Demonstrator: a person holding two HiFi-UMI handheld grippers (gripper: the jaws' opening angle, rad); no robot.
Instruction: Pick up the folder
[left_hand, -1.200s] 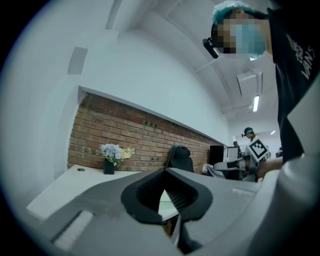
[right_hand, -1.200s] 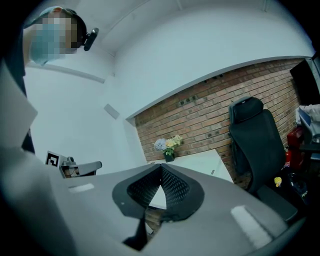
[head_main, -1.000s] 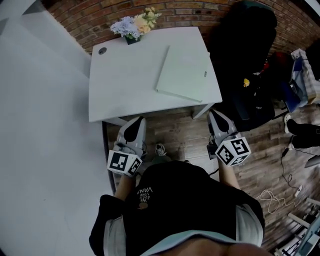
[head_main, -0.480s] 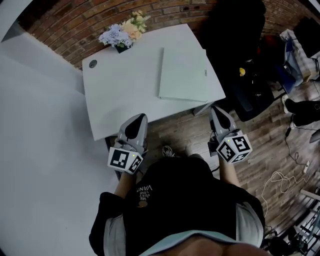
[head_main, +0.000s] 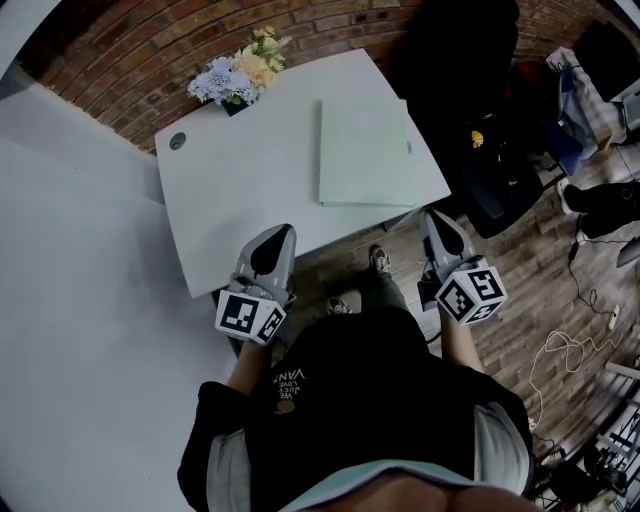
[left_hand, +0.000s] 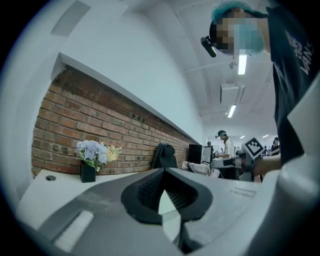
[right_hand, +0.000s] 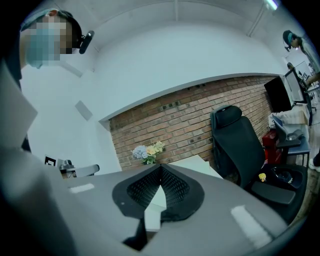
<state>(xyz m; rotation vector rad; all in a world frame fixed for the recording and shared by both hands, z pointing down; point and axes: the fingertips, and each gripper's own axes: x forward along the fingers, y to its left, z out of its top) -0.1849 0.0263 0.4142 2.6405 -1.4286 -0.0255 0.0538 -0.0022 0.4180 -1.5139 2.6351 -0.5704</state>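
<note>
A pale green folder (head_main: 368, 152) lies flat on the right half of the white table (head_main: 250, 190), its near edge close to the table's front. My left gripper (head_main: 282, 232) is shut and empty, its tip just over the table's front edge, left of the folder. My right gripper (head_main: 432, 216) is shut and empty too, held off the table's front right corner, just short of the folder's near right corner. In the left gripper view the jaws (left_hand: 164, 172) meet with the tabletop beyond them; in the right gripper view the jaws (right_hand: 160, 168) meet the same way.
A pot of blue and yellow flowers (head_main: 236, 78) stands at the table's far edge by the brick wall. A cable hole (head_main: 177, 142) sits in the far left corner. A black office chair (head_main: 470, 90) stands right of the table. Cables and bags lie on the wooden floor at the right.
The table and folder have come nearer in the head view. Both grippers have moved forward, the left one now reaching over the table's front edge. The jaws stay shut.
</note>
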